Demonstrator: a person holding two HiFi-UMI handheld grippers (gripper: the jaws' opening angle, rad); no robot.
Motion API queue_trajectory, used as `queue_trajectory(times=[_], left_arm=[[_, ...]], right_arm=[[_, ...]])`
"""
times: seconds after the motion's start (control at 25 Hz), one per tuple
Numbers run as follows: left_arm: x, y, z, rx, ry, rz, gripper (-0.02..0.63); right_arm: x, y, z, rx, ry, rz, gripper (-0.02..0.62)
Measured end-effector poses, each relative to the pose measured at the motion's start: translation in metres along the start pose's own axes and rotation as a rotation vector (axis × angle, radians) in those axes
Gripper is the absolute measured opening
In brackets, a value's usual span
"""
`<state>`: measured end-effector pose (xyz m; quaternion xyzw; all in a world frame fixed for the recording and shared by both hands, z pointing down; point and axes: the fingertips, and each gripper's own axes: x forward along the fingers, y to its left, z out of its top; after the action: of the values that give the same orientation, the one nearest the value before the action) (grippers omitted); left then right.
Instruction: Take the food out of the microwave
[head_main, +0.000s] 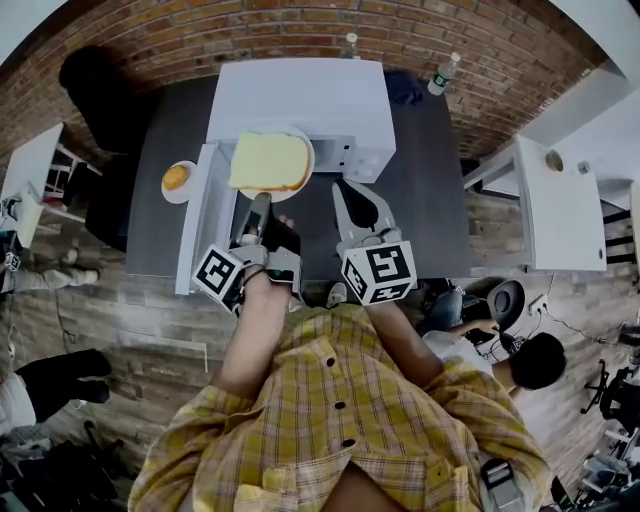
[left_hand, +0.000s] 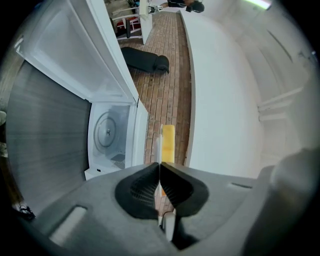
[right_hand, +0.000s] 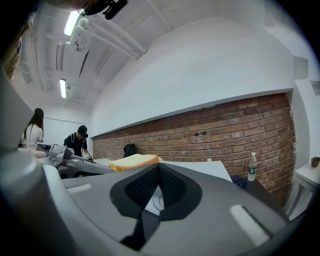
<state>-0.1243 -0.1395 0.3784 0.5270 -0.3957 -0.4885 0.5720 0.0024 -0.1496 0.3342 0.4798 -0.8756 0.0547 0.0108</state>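
Observation:
A white microwave (head_main: 300, 100) stands on a dark table (head_main: 430, 200), its door (head_main: 200, 215) swung open to the left. My left gripper (head_main: 259, 203) is shut on the rim of a white plate (head_main: 300, 185) that carries a yellow slice of toast (head_main: 268, 161), held in the air in front of the microwave. In the left gripper view the plate (left_hand: 158, 147) shows edge-on between the jaws (left_hand: 159, 165), the toast (left_hand: 168, 144) beside it and the empty oven cavity (left_hand: 107, 132) behind. My right gripper (head_main: 345, 188) is shut on nothing beside the plate; its own view (right_hand: 159, 167) shows the toast (right_hand: 134, 161).
A small plate with an orange food item (head_main: 178, 180) sits on the table left of the door. Two bottles (head_main: 443, 73) (head_main: 351, 42) stand near the brick wall. White tables (head_main: 560, 210) flank the right side, and a person (head_main: 540, 360) sits low right.

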Motion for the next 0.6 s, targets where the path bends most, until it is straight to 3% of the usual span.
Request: queue_trajectory(times=[0.6], left_arm=[[0.006, -0.029, -0.015, 0.059, -0.006, -0.025, 0.008]], right_arm=[[0.003, -0.01, 0.006, -0.013, -0.012, 0.015, 0.003]])
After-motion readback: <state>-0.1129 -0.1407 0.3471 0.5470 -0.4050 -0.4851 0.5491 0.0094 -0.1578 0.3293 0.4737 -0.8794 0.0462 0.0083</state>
